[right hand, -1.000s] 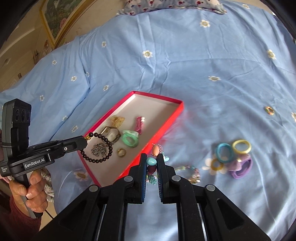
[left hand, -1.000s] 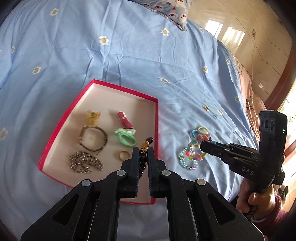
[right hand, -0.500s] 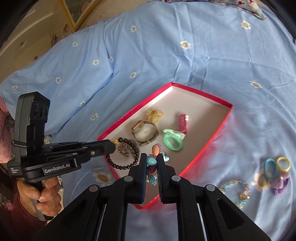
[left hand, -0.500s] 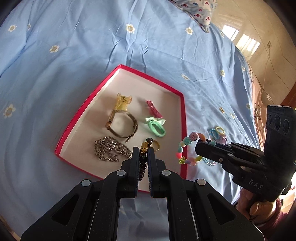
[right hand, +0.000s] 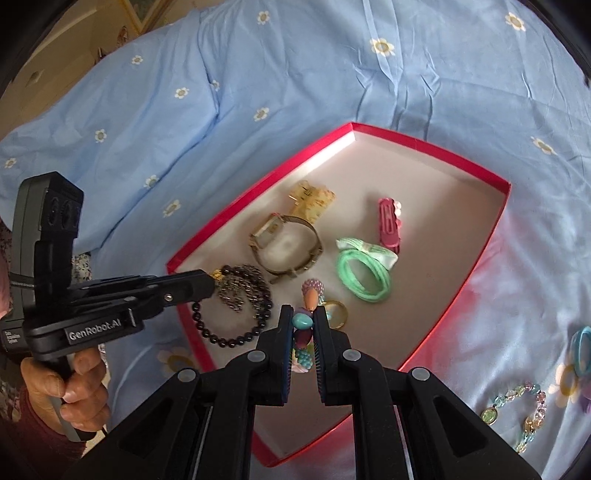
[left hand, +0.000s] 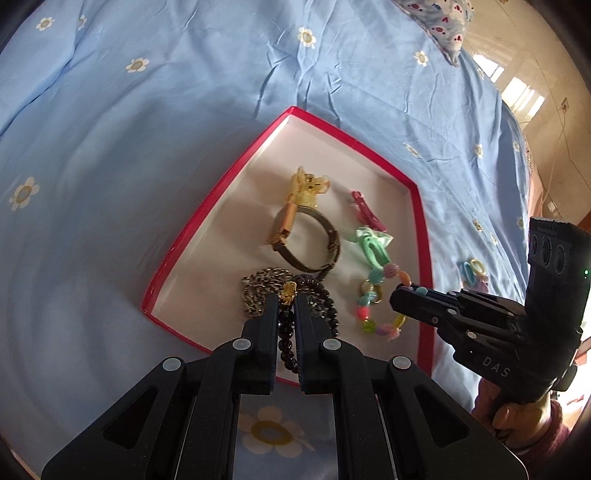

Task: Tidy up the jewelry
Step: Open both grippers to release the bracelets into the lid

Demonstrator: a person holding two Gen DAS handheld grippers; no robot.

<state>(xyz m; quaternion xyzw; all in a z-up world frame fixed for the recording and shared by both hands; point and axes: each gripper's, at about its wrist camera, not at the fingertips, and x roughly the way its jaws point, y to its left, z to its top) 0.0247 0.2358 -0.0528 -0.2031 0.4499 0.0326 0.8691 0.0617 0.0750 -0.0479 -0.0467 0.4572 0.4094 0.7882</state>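
Note:
A red box (left hand: 226, 176) (right hand: 424, 142) lies on the blue bedspread. It holds a watch (left hand: 306, 240) (right hand: 286, 242), a yellow clip (left hand: 308, 184), a pink clip (right hand: 388, 221), a green hair tie (right hand: 364, 275), a gold ring (right hand: 334, 314) and a silver chain (left hand: 258, 288). My left gripper (left hand: 286, 301) (right hand: 210, 288) is shut on a dark bead bracelet (left hand: 317, 299) (right hand: 232, 314) over the box's near corner. My right gripper (right hand: 303, 317) (left hand: 400, 295) is shut on a colourful bead bracelet (left hand: 373, 306) (right hand: 304, 325) over the box's near part.
A pale bead bracelet (right hand: 524, 410) and several coloured hair rings (left hand: 472, 271) (right hand: 580, 349) lie on the bedspread right of the box. A patterned pillow (left hand: 439, 22) lies at the far end. The bed edge and floor show at the right.
Both grippers have moved in over the red box with their bracelets. The box looks closer and larger in both views.

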